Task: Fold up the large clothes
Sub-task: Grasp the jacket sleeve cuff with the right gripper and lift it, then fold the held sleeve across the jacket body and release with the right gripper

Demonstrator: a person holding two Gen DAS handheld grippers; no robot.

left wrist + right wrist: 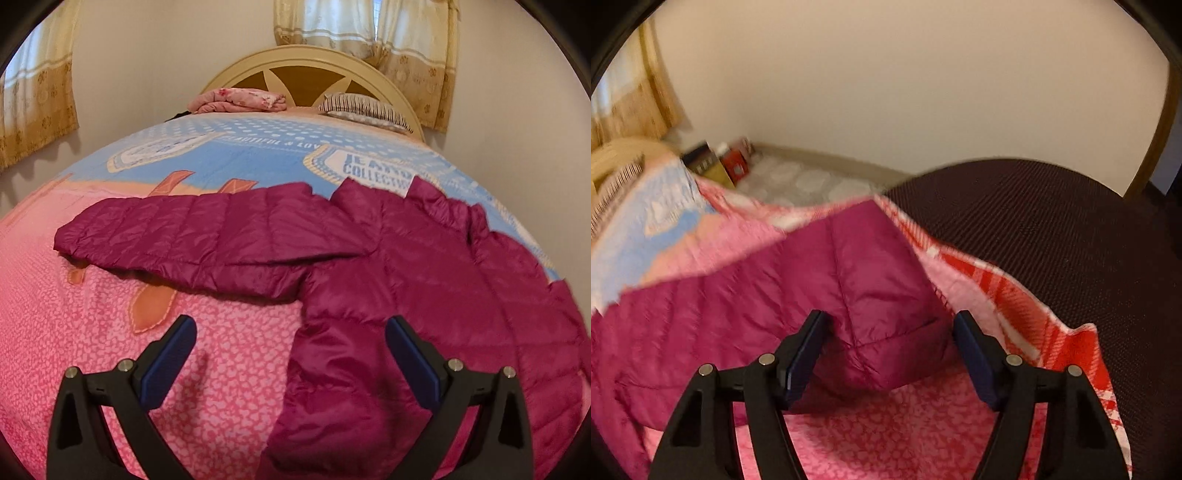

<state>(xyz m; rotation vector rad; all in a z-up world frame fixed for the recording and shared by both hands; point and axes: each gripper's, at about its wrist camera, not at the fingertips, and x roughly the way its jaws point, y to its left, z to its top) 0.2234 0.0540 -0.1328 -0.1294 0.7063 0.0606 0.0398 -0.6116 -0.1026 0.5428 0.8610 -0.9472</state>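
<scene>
Here, the left hand-held gripper [290, 330] is being held open, tilted down over the bed [92, 295], the magenta jacket [424, 266] lying ahead and rightward. The right hand-held gripper [890, 325] is being angled steeply, jaws apart astride the jacket's corner, unclamped.

Cream arched headboard [310, 61] at far end of bed. Folded pink floral blanket [240, 100] and striped pillow [364, 107] lie before it, apart. Pink and blue patterned bedspread [110, 295] covers mattress. Beige curtains [369, 33] behind. Boxes [716, 162] on floor by wall. Dark mesh chair back [1052, 236] beside bed
</scene>
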